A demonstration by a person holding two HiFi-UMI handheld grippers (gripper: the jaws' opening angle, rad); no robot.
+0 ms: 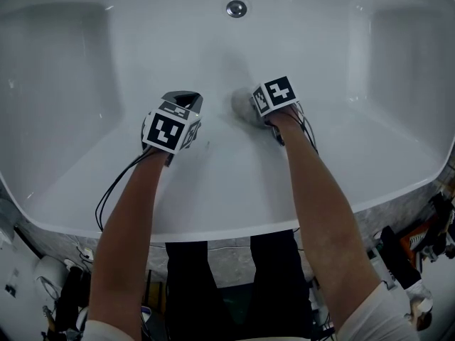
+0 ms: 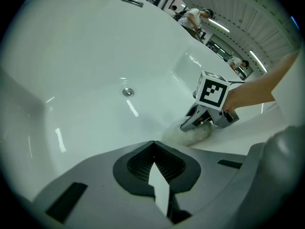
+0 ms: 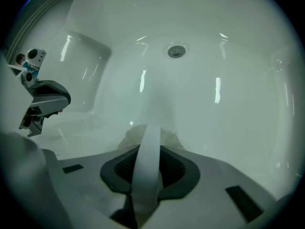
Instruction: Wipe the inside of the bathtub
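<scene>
My right gripper (image 1: 249, 106) has its jaws clamped on a pale fluffy cloth (image 1: 239, 104). The cloth is pressed against the sloping inner wall of the bathtub (image 1: 85, 84), on my side of the drain (image 1: 237, 8) and about in line with it. From the left gripper view the cloth (image 2: 188, 135) bulges out under the right gripper (image 2: 198, 122). My left gripper (image 1: 183, 102) has its jaws brought together with nothing between them. It sits just left of the cloth, also nearer me than the drain, and I cannot tell whether its tip touches the surface.

Nothing lies between the cloth and the drain, only bare white wall. A shallow recess (image 1: 57, 55) is set in to the left of the drain and another recess (image 1: 402, 48) to the right, both well clear of the grippers. The tub's near rim (image 1: 213, 227) runs under my forearms (image 1: 316, 183).
</scene>
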